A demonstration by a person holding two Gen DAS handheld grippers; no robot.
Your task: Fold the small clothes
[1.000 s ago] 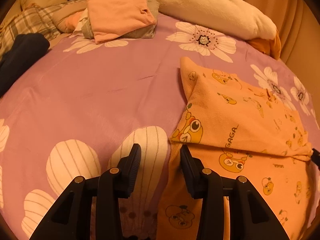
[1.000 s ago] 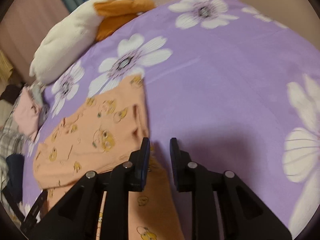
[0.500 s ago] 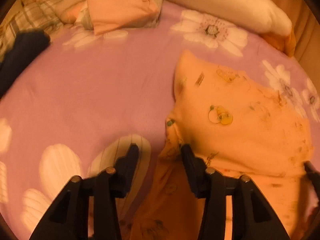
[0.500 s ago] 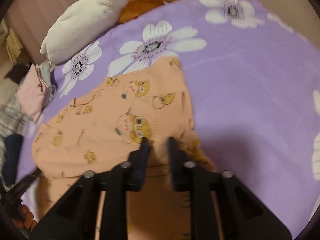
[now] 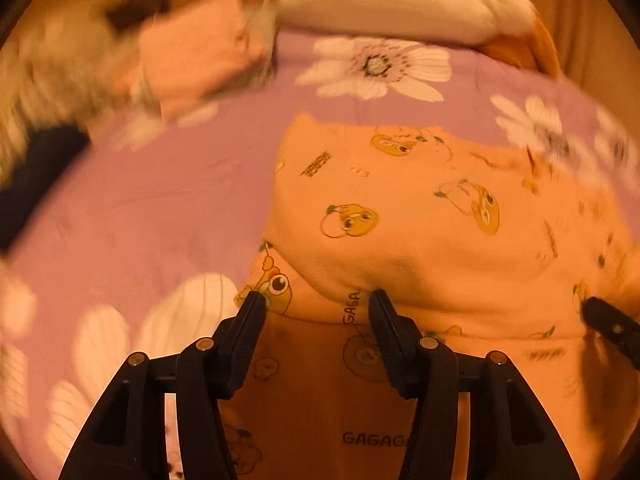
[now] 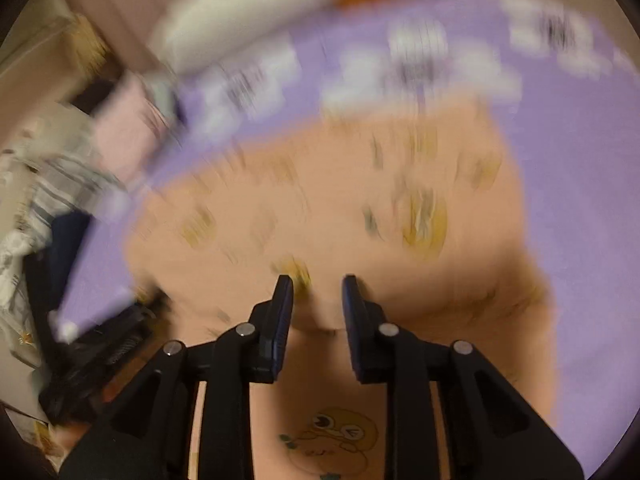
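1. Left gripper (image 5: 316,300): fingers spread wide, tips at the near folded edge of the orange printed garment (image 5: 420,208). A bulge of the folded cloth sits between the two tips; whether the pads (image 5: 248,328) actually pinch it cannot be told.
2. Right gripper (image 6: 317,290): fingers parted by a moderate gap, with a hump of the same garment (image 6: 320,208) rising between them. Contact with the cloth looks likely, a firm hold is not shown. This view is heavily motion-blurred.
3. Garment: orange, cartoon-duck print with "GAGA" lettering, lying on the bed's purple flowered sheet (image 5: 160,208). Upper layer is doubled over the lower layer; the fold edge runs across just ahead of both grippers, and the lower layer passes beneath them toward the near edge of the bed.
4. In the left wrist view the tip of the right gripper shows at the right end of the fold edge, well apart from the left gripper.
5. Far edge of bed: a white pillow (image 5: 396,0) with something orange at its right end.
6. Far left corner: a stack of folded clothes topped by a pink piece (image 5: 196,48), blurred. A dark garment (image 5: 36,176) lies at the left edge.
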